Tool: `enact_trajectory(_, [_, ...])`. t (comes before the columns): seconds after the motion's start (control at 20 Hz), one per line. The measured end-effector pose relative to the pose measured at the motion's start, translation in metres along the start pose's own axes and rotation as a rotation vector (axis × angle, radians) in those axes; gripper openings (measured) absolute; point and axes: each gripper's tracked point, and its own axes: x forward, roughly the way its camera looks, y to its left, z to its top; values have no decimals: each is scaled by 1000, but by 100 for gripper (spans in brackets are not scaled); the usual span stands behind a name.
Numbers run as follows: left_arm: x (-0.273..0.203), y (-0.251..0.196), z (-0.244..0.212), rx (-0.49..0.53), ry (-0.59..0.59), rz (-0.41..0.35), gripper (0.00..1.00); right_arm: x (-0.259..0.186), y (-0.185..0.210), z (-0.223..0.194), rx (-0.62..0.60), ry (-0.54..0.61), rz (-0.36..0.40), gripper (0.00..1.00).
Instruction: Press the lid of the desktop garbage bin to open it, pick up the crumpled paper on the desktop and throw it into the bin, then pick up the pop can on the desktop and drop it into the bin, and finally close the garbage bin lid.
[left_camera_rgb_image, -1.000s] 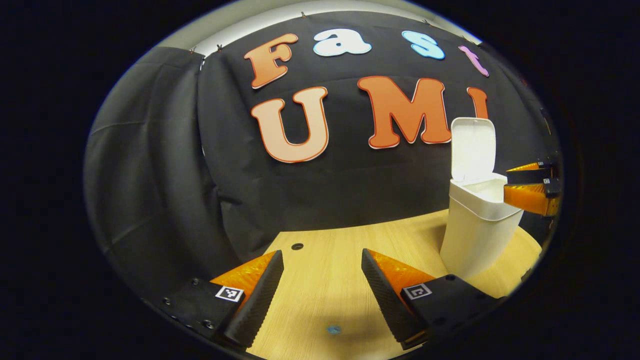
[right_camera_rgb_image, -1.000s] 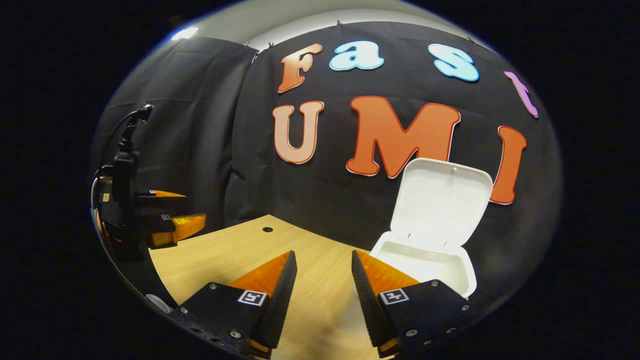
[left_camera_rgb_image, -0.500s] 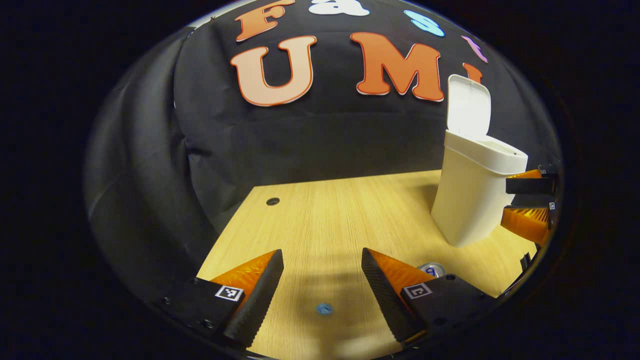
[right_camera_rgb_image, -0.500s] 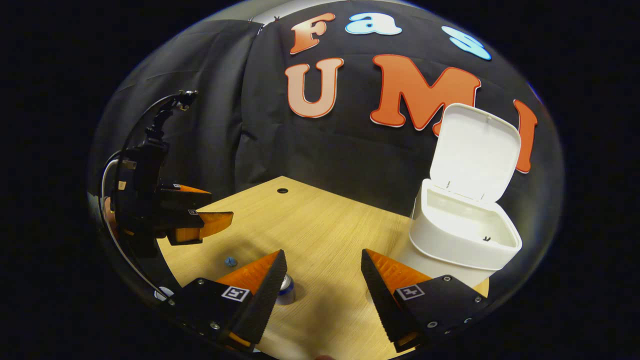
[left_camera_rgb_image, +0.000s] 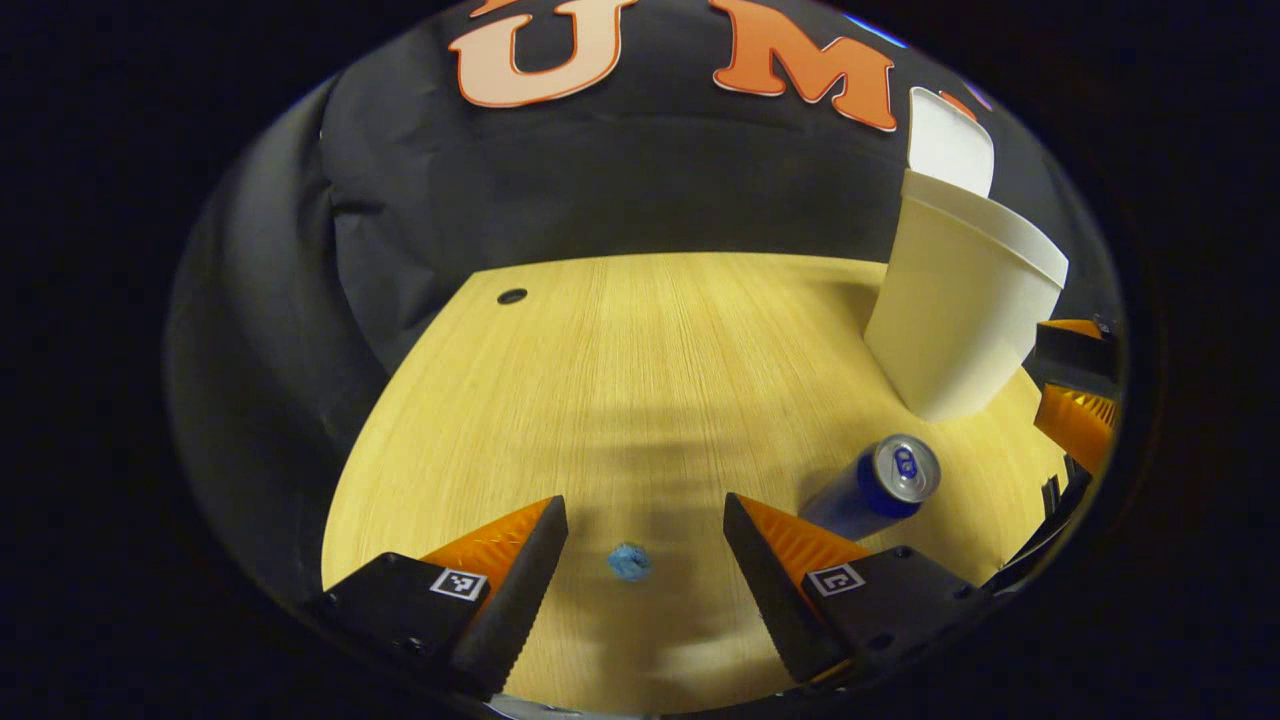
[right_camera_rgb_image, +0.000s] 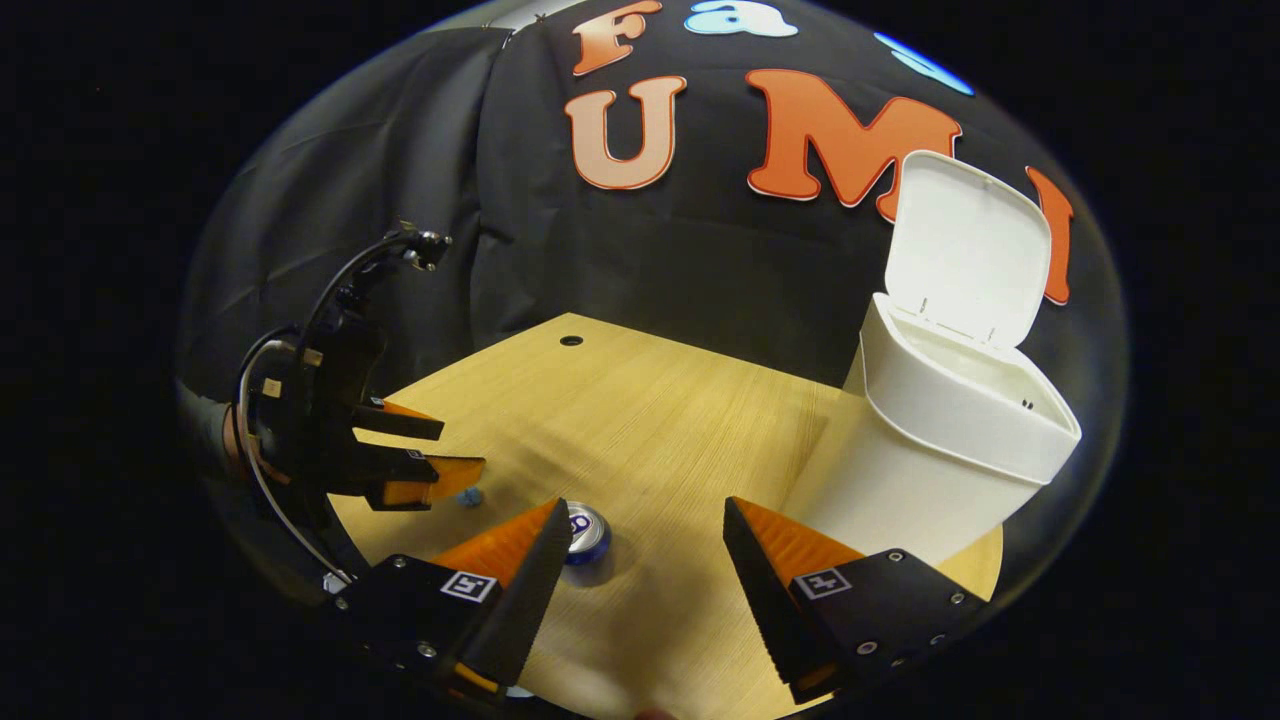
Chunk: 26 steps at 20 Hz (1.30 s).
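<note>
The bin (right_camera_rgb_image: 950, 440) lid (right_camera_rgb_image: 965, 245) stands open, so the paper pickup is in hand. The left gripper (left_camera_rgb_image: 635, 545), jaws wide, hangs over the crumpled paper (left_camera_rgb_image: 629, 561) on the worktop (left_camera_rgb_image: 640, 360); next it should lower and close. The right gripper (right_camera_rgb_image: 640, 550) is wide too, near the pop can (right_camera_rgb_image: 585, 532).

in the left gripper view the bin (left_camera_rgb_image: 955, 320) hides its own inside, and its raised lid (left_camera_rgb_image: 950, 145) is cut off at about one o'clock. the right hand-held gripper (left_camera_rgb_image: 1075, 395) shows at three o'clock only as finger ends at the edge, so how wide it stands cannot be told. the small blue scrap (left_camera_rgb_image: 629, 561) on the counter (left_camera_rgb_image: 640, 380) is too small to tell whether it is crumpled paper. in the right gripper view the can (right_camera_rgb_image: 586, 532) is partly hidden behind a finger (right_camera_rgb_image: 520, 590), and the scrap (right_camera_rgb_image: 468, 495) is nearly covered by the left hand-held gripper (right_camera_rgb_image: 425, 460) at nine o'clock.
</note>
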Motion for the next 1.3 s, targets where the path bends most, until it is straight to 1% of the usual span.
enact_trajectory(0.05, [3,0,-7,-8,26,-3,100,1,1,-3,4,11,-1,93])
enact_trajectory(0.1, [8,-1,-14,-20,56,-8,96,1,2,-8,11,23,-6,94])
enact_trajectory(0.2, [14,-2,-21,-36,98,-14,96,1,3,-14,22,38,-9,93])
enact_trajectory(0.25, [17,-2,-24,-47,127,-14,98,2,6,-18,27,48,-11,94])
enact_trajectory(0.3, [18,-2,-25,-60,147,-15,95,2,6,-20,31,54,-12,94])
enact_trajectory(0.35, [19,-3,-25,-71,164,-15,95,2,5,-24,33,63,-17,93])
enact_trajectory(0.4, [20,-2,-25,-76,185,-13,89,3,5,-29,36,74,-20,94])
enact_trajectory(0.45, [19,-1,-21,-83,207,-10,85,2,6,-29,39,81,-24,93])
enact_trajectory(0.5, [18,-1,-18,-93,223,-12,84,2,7,-31,43,86,-23,94])
enact_trajectory(0.55, [16,-1,-15,-110,242,-5,74,3,7,-31,46,90,-26,94])
enact_trajectory(0.6, [13,1,0,-101,217,0,63,2,8,-35,47,96,-26,93])
enact_trajectory(0.65, [9,3,9,-93,223,1,52,3,9,-37,50,101,-25,94])
enact_trajectory(0.7, [8,2,23,-84,219,-4,47,4,12,-40,52,107,-22,94])
enact_trajectory(0.8, [-6,4,55,-70,216,-3,41,8,20,-46,50,125,-7,93])
enact_trajectory(0.85, [-9,3,73,-58,223,-11,24,9,24,-48,44,131,0,93])
enact_trajectory(0.95, [-18,5,108,-58,208,-11,24,14,29,-53,37,147,15,94])
enact_trajectory(1.0, [-28,4,126,-71,218,-25,14,16,31,-57,35,158,20,95])
enact_trajectory(1.15, [-53,4,187,-96,221,-46,14,26,35,-70,28,176,39,95])
enact_trajectory(1.3, [-86,6,275,-105,189,-56,14,38,37,-79,14,191,53,96])
